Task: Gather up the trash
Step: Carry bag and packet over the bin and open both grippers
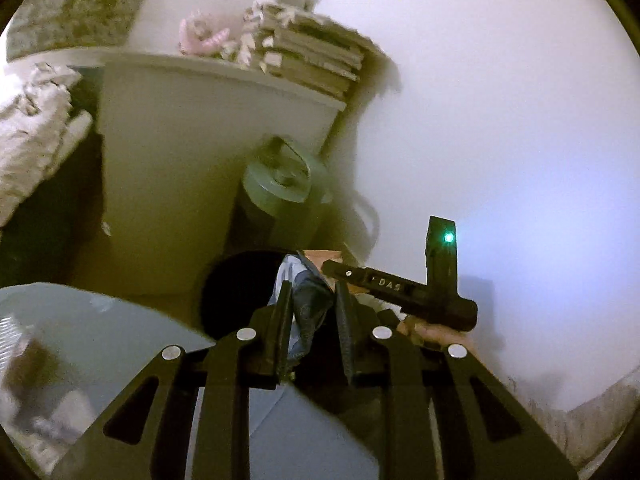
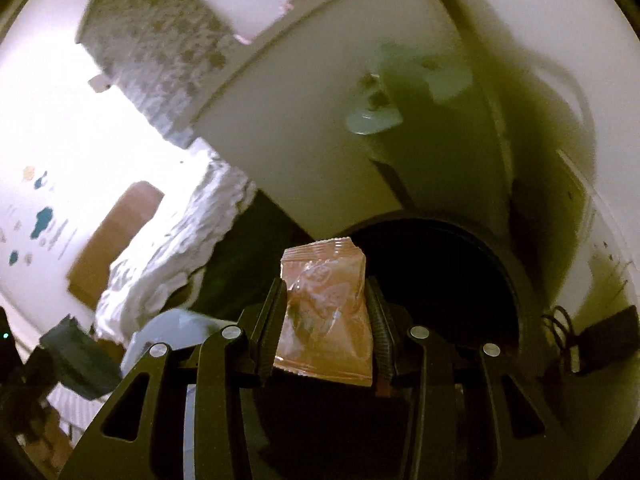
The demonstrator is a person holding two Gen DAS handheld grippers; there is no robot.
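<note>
Two grippers each carry one piece of trash toward a dark round bin opening. Left wrist view: the left gripper (image 1: 310,300) is clamped on a crumpled bluish wrapper (image 1: 304,300), its fingers nearly together with the wrapper pinched between the pads. The bin (image 1: 236,292) shows as a black opening just beyond the fingertips, left of the wrapper, at the foot of a white cabinet (image 1: 192,152) with a stack of books (image 1: 316,60) on top. The right gripper (image 1: 400,286) enters from the right, close by. Right wrist view: the right gripper (image 2: 326,304) is closed on an orange snack packet (image 2: 326,312), held upright between partly spread jaws, pads pressing its two side edges. The bin's rim (image 2: 508,276) curves just behind and right of the packet; the packet is not yet over the middle of the opening. Procedure, as judged: bring each item fully above the dark opening before releasing, keep the two tools from colliding at the rim, and release one at a time. Light wrappers may cling to the pads, so spread the jaws wide.
</note>
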